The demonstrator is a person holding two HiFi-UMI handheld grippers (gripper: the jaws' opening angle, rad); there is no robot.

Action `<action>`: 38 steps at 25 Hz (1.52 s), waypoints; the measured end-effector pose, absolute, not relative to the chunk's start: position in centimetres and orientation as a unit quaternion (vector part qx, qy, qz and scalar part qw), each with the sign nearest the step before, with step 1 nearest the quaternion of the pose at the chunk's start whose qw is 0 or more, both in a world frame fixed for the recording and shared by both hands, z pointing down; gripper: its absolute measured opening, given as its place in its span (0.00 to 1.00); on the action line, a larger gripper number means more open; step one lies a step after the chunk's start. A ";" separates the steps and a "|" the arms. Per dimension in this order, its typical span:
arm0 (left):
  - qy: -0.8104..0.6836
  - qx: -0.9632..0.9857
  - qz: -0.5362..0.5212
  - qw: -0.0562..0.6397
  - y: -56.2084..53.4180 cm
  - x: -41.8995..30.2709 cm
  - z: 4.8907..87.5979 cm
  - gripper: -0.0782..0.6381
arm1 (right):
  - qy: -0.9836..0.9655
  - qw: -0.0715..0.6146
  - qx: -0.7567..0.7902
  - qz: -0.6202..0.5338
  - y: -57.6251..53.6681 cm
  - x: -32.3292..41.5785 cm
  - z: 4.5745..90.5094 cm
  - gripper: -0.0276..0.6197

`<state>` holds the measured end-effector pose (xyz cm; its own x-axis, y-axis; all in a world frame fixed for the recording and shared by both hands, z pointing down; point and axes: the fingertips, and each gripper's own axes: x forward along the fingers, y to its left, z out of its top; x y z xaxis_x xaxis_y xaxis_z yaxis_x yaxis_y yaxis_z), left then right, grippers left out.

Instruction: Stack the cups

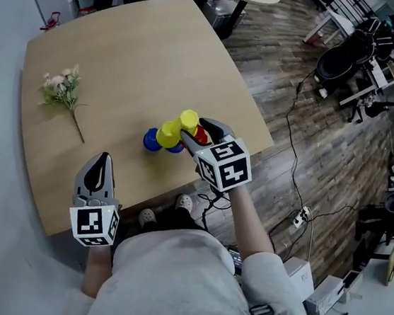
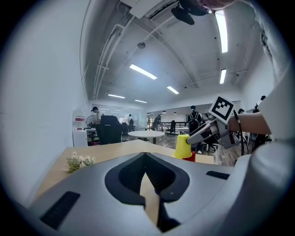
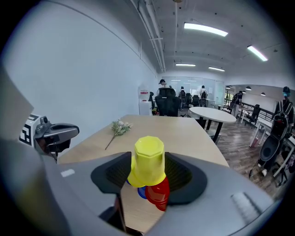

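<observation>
Yellow cup [image 3: 148, 159] stood inside the right gripper [image 1: 199, 132]
It reached from 5 o'clock, tilted down, jaws apart around the cup; left gripper [image 1: 99, 166] hovered at 7 o'clock, jaws together.

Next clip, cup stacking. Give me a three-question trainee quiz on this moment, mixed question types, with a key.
1. True or false: the left gripper holds a cup.
2. What colour is the upside-down cup standing between the right gripper's open jaws? A red, B yellow, C blue.
3. Fill in: besides cups, a ____ lies on the table.

Key: 1 false, its jaws are shut and empty. 2 B. 3 flower sprig.
</observation>
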<state>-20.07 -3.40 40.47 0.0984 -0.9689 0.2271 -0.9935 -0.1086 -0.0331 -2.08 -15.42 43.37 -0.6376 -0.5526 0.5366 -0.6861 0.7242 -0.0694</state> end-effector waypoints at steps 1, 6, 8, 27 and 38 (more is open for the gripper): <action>-0.664 0.739 0.095 0.062 -3.5 -20.1 40.3 0.12 | -0.896 0.243 0.347 0.132 -15.4 -2.1 43.1 0.41; -0.655 0.748 0.089 0.048 -4.2 -19.9 39.4 0.12 | -0.896 0.206 0.377 0.111 -14.9 -0.7 40.9 0.32; -0.652 0.753 0.086 0.040 -4.5 -19.7 38.8 0.12 | -0.891 0.189 0.400 0.103 -14.6 0.4 39.9 0.20; -0.588 0.808 0.045 -0.005 -5.4 -16.4 34.5 0.12 | -0.845 0.075 0.529 0.020 -8.6 7.8 35.6 0.06; -0.558 0.829 0.035 -0.014 -4.2 -13.9 33.8 0.12 | -0.812 0.033 0.583 0.012 -4.8 11.1 34.2 0.06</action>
